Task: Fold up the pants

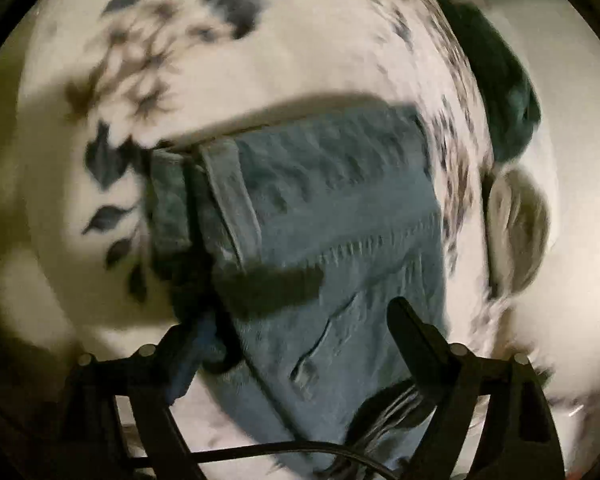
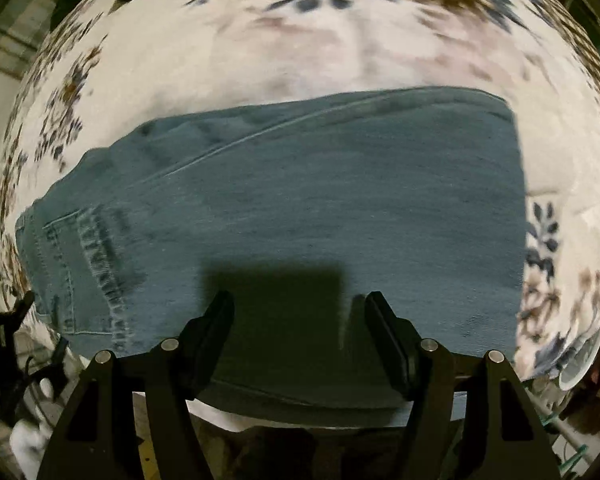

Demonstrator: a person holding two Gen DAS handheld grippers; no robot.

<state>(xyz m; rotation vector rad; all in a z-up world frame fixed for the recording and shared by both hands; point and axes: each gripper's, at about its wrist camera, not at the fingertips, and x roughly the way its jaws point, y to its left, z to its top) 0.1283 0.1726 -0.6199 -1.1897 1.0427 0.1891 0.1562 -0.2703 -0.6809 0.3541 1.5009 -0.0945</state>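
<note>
Folded blue denim pants [image 2: 320,208] lie flat on a white floral cloth [image 2: 300,48]. In the right wrist view they stretch across the middle, waistband and pocket at the left. My right gripper [image 2: 299,300] is open and empty just above the near edge of the pants. In the left wrist view the pants [image 1: 332,216] run from the middle down to the bottom edge, seam and pocket slit showing. My left gripper [image 1: 292,320] is open over them, nothing between its fingers. The view is blurred.
A dark teal bundle [image 1: 496,92] and a pale grey rounded object [image 1: 516,228] sit at the right edge of the floral cloth [image 1: 260,64]. A white bowl rim [image 2: 580,364] shows at the lower right, dark clutter [image 2: 8,344] at the lower left.
</note>
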